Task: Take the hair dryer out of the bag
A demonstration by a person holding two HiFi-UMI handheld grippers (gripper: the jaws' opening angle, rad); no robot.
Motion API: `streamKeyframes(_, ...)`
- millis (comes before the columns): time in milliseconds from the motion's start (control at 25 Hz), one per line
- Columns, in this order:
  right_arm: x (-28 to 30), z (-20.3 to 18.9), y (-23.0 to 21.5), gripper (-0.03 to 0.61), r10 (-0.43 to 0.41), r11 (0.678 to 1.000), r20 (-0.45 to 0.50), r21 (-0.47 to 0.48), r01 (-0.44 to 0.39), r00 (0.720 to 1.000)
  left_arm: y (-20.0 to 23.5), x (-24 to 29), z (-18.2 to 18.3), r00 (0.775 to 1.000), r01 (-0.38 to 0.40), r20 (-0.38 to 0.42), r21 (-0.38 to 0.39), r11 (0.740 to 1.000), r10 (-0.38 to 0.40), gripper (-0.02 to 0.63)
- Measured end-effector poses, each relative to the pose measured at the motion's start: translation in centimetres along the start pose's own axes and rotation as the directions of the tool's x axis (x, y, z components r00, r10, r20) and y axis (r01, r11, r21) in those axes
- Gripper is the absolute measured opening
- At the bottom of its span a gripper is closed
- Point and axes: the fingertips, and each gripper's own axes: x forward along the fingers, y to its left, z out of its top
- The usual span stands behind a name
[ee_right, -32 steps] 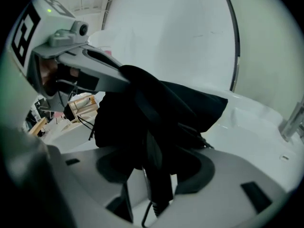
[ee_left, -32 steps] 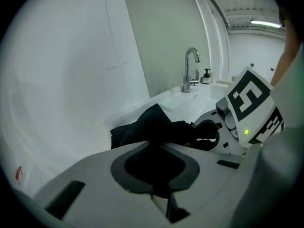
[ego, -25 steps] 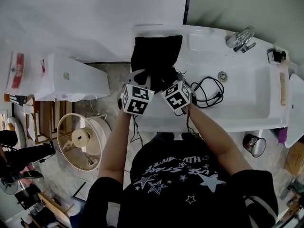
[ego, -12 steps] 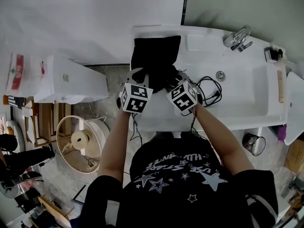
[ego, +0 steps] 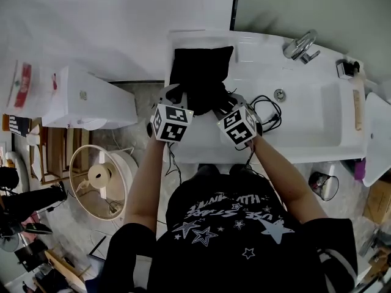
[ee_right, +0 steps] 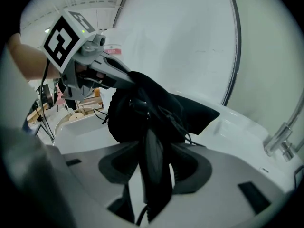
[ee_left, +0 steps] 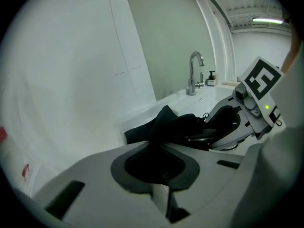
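Observation:
A black cloth bag (ego: 200, 66) lies on the white sink counter (ego: 305, 140). My left gripper (ego: 176, 95) is shut on a fold of the bag's near edge; in the left gripper view the black cloth (ee_left: 166, 125) rises from between its jaws. My right gripper (ego: 228, 102) is shut on the black hair dryer's handle (ee_right: 153, 160), which stands upright between its jaws. The dryer's body (ee_right: 130, 118) is still wrapped in the bag's mouth (ee_right: 190, 110). The two grippers are side by side, close together, at the bag's opening.
The dryer's black cord (ego: 269, 112) lies coiled on the counter right of the grippers. A chrome faucet (ego: 299, 44) and the basin's drain (ego: 279, 94) are further right. A white cabinet (ego: 91, 99) and a round bin (ego: 101, 177) stand at the left, off the counter.
My right gripper has drawn a little to the right and up with the dryer handle in it. The left gripper has kept its hold on the bag in place.

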Motion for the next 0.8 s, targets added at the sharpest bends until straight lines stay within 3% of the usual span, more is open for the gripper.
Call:
streamKeyframes(520, -2.4, -1.3, 0.7, 0.195, -0.003, 1.000, 0.022, 0.011, 0.002, 1.000, -1.4, -2.3, -1.3, 0.997, -0.081, -0.014, 0.044, 0.996, 0.082, 0.027)
streamKeyframes(800, -3.7, -1.7, 1.1, 0.195, 0.052, 0.998, 0.062, 0.032, -0.054, 0.997, -1.1, -3.5, -3.0, 0.994, -0.106, -0.036, 0.028, 0.994, 0.107, 0.026)
